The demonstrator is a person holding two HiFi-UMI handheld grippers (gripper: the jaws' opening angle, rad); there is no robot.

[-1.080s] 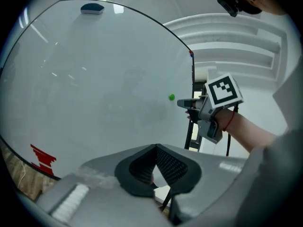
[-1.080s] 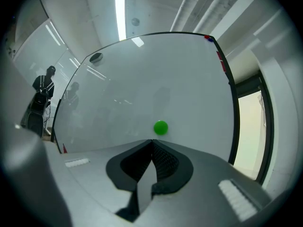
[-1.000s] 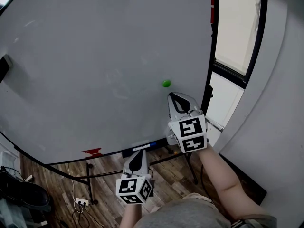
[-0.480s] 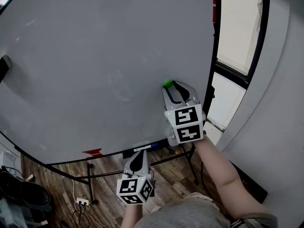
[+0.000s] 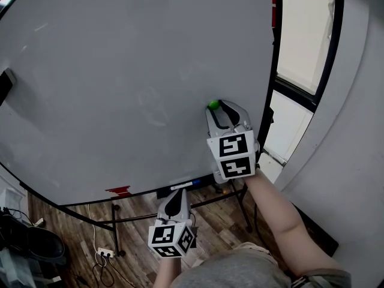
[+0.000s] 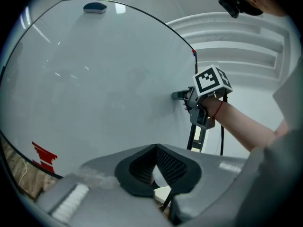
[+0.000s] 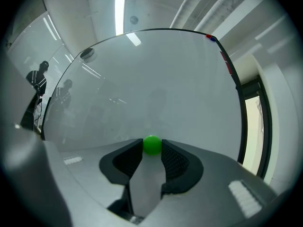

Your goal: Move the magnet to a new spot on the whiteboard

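Note:
A small green magnet (image 5: 212, 105) sticks to the whiteboard (image 5: 120, 89) near its right edge. My right gripper (image 5: 223, 108) is pressed up to the board there. In the right gripper view the magnet (image 7: 152, 144) sits right between the two jaw tips of that gripper (image 7: 152, 151). The jaws stand wide and are closing around it; I see no firm squeeze. My left gripper (image 5: 173, 198) hangs low in front of the person, below the board's bottom edge, its jaws (image 6: 156, 148) shut and empty. From the left gripper view the right gripper (image 6: 181, 95) shows against the board.
A dark eraser (image 6: 94, 7) clings to the board's top. A black window frame (image 5: 273, 101) runs just right of the board. A red patch (image 5: 118, 191) marks the bottom rail. The stand's legs, cables and a power strip (image 5: 103, 253) are on the wooden floor.
My right gripper rose to the magnet and its jaws, shut a second ago, spread to either side of it. The magnet and the left gripper stayed where they were.

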